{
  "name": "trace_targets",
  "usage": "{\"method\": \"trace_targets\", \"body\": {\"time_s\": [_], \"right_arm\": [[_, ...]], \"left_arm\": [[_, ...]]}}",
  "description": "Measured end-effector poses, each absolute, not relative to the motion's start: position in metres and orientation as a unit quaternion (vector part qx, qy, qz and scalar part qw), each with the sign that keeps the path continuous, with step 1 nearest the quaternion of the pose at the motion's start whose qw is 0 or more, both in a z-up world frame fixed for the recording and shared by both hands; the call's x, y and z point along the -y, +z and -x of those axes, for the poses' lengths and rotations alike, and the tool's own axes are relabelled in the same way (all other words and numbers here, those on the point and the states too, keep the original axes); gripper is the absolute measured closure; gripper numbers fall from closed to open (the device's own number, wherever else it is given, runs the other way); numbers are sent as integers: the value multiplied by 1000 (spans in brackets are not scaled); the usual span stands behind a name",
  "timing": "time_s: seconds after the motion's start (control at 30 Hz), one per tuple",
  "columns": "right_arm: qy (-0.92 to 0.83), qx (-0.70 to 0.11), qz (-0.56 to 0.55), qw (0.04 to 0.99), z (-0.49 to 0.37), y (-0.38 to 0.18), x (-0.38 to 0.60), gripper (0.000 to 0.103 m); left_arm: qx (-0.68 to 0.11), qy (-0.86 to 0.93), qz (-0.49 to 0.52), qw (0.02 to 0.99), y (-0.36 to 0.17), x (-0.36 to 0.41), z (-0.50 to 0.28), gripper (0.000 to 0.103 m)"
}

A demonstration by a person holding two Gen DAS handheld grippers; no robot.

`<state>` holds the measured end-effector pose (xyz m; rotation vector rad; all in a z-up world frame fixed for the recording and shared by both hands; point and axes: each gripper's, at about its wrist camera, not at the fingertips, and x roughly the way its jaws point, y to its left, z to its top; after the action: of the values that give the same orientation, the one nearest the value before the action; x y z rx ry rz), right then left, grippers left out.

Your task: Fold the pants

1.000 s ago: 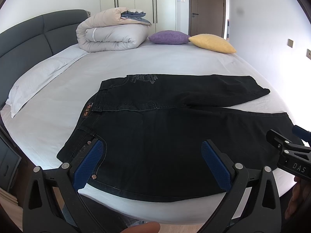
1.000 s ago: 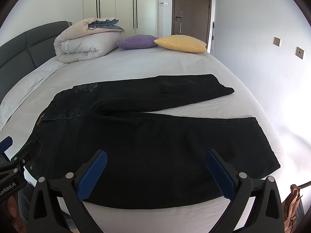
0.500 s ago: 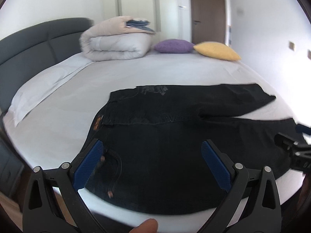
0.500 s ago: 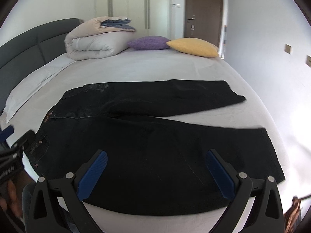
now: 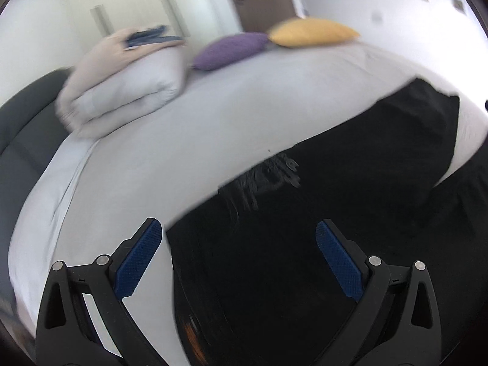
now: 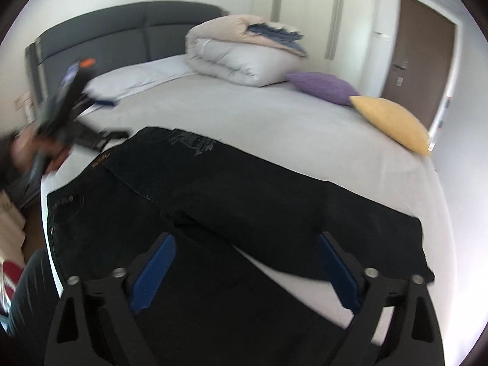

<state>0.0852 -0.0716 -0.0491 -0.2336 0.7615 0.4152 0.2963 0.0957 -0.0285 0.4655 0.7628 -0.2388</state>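
Note:
Black pants (image 6: 244, 189) lie flat on the white bed sheet (image 6: 274, 128), waistband to the left and both legs running right. My right gripper (image 6: 247, 253) hovers over the near leg with nothing pressed between its blue pads (image 6: 158, 262); its jaws are closing slightly but stand wide. In the left wrist view the pants (image 5: 335, 189) fill the lower right, and my left gripper (image 5: 238, 235) hangs open over the waist end near the pocket embroidery (image 5: 268, 174). The right wrist view shows the left gripper (image 6: 113, 119), blurred in a hand, beside the far waist corner.
A rolled duvet (image 6: 241, 58) with a blue garment on it sits by the dark headboard (image 6: 128, 33). A purple cushion (image 6: 323, 87) and a yellow cushion (image 6: 393, 122) lie at the far side. A white pillow (image 6: 143, 76) lies left. The bed's near-left edge (image 6: 45, 201) drops to the floor.
Both views have swung and rolled. The left gripper has moved across to the far waist corner of the pants. The right gripper has come in over the legs, its jaws a little narrower.

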Motion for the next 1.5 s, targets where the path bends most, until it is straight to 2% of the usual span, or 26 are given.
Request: {"method": "trace_targets", "body": {"time_s": [0.1,0.2,0.3,0.43,0.5,0.57,0.67,0.7,0.8,0.83,0.87,0.97,1.3,1.47,1.5], "right_arm": [[238,-378,121,886,-104,-60,81,20],[261,-392,136,871,-124,-76,87,31],[279,-405,138,860,-144,-89,92,38],[293,-410,139,853,-172,-97,92,38],[301,-408,138,851,-183,-99,90,38],[308,-408,138,848,-193,-99,84,38],[321,-408,141,843,-209,-99,73,38],[325,-407,141,842,-213,-98,69,38],[331,-407,144,839,-226,-97,56,38],[333,-407,146,838,-230,-96,51,38],[333,-405,151,838,-235,-96,44,39],[340,-402,166,834,-246,-93,25,41],[345,-396,223,821,-286,-99,-25,42],[348,-402,265,804,-307,-111,-57,53],[349,-408,268,800,-311,-115,-61,58]], "left_arm": [[-396,-147,-260,868,-42,-98,-359,0],[-428,-177,-260,847,-57,-102,-406,0],[-476,-215,-260,812,-86,-109,-438,0],[-520,-232,-272,776,-125,-117,-462,11],[-536,-242,-249,769,-140,-124,-475,13],[-548,-253,-227,764,-144,-131,-484,32],[-566,-271,-216,748,-148,-137,-492,49],[-568,-273,-217,745,-149,-135,-492,51],[-564,-279,-235,741,-151,-126,-488,72],[-555,-276,-241,747,-149,-123,-486,88],[-549,-273,-246,750,-148,-122,-484,90],[-512,-265,-261,774,-142,-120,-467,95],[-374,-227,-287,852,-100,-133,-368,96],[-348,-220,-285,866,-107,-125,-345,96],[-346,-218,-284,867,-107,-125,-342,96]]}}
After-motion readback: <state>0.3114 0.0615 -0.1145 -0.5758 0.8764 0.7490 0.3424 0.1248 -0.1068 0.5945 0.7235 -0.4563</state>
